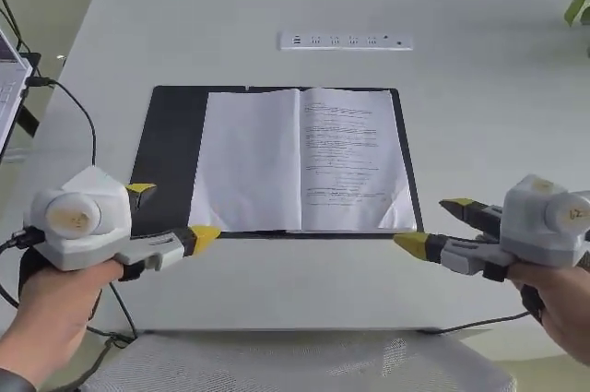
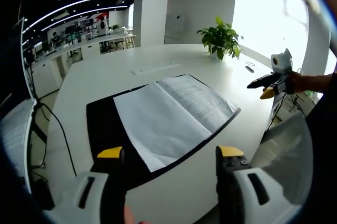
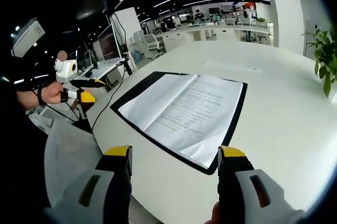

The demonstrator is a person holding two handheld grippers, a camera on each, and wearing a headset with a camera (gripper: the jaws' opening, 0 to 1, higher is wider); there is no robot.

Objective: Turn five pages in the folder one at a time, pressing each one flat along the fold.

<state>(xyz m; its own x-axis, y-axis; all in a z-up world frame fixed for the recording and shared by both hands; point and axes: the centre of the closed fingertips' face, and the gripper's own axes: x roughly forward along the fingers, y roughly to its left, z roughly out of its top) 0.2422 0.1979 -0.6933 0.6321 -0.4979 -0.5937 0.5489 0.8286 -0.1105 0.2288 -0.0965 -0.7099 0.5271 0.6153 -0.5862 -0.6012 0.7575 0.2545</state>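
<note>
Two pages (image 1: 277,161) flat inside open black folder (image 1: 171,161)

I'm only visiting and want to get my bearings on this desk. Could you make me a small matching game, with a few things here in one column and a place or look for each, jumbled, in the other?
Things:
1. power strip
2. plant
3. left page
4. right page

Descriptions:
A. printed with lines of text
B. white, lying beyond the far edge of the open folder
C. blank
D. green and leafy, off to the far right

Pairs: 1-B, 2-D, 3-C, 4-A
</note>
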